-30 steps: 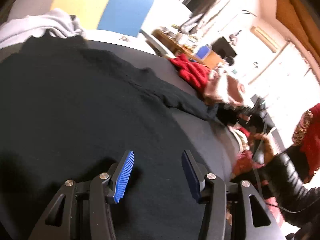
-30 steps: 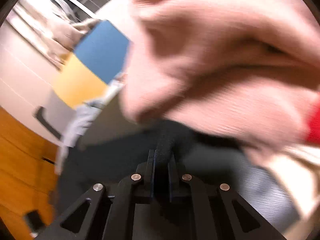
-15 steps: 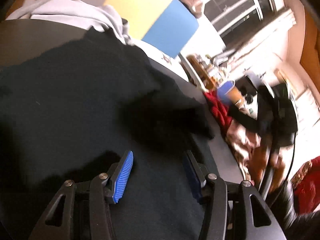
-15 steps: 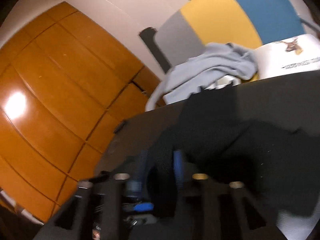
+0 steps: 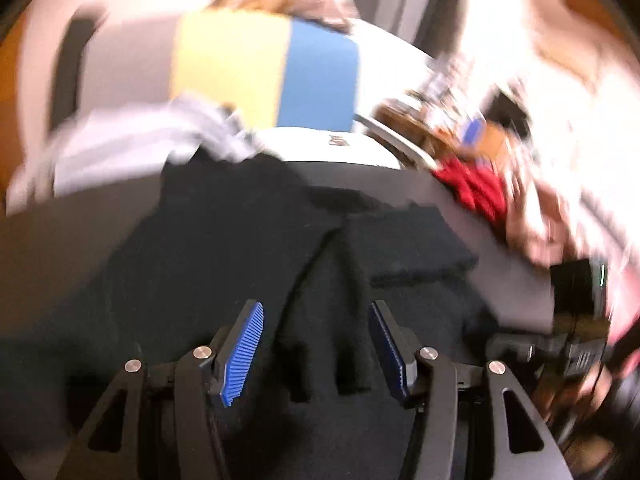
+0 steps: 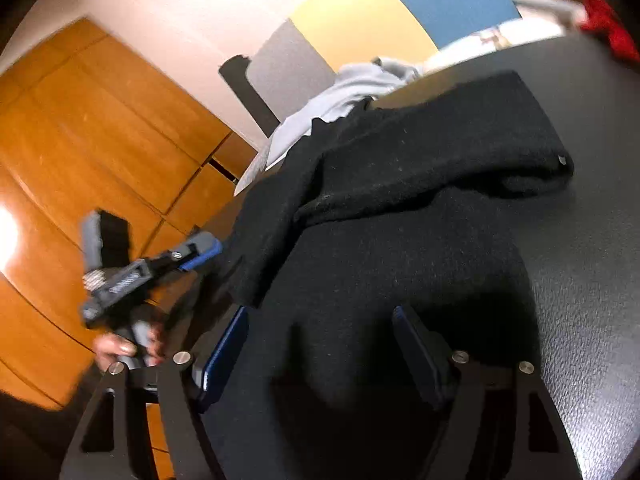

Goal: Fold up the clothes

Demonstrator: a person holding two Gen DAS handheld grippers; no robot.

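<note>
At the bottom of the left wrist view, the left tool [image 5: 316,344] has its two blue-padded fingers [image 5: 244,350] spread apart. Nothing is between them. Black cloth lies just under them.

At the bottom of the right wrist view, the right tool [image 6: 320,352] is also spread wide and grips nothing. It is low over the same cloth.

The black garment [image 6: 400,208] lies on the dark grey bench [image 6: 592,240] and fills the middle of both views. One part of it is folded over and lies across the rest, running toward the upper right of the right wrist view.

At the left of that view, a hand [image 6: 120,348] holds the left tool's handle near the bench edge.

Farther back, a light grey garment [image 6: 344,92] lies at the far edge of the bench and touches the black one. A red cloth [image 5: 476,190] sits at the right of the left wrist view, blurred. Behind them stands a grey, yellow and blue panel [image 5: 264,68]. Orange wooden doors [image 6: 100,140] fill the left of the right wrist view.
</note>
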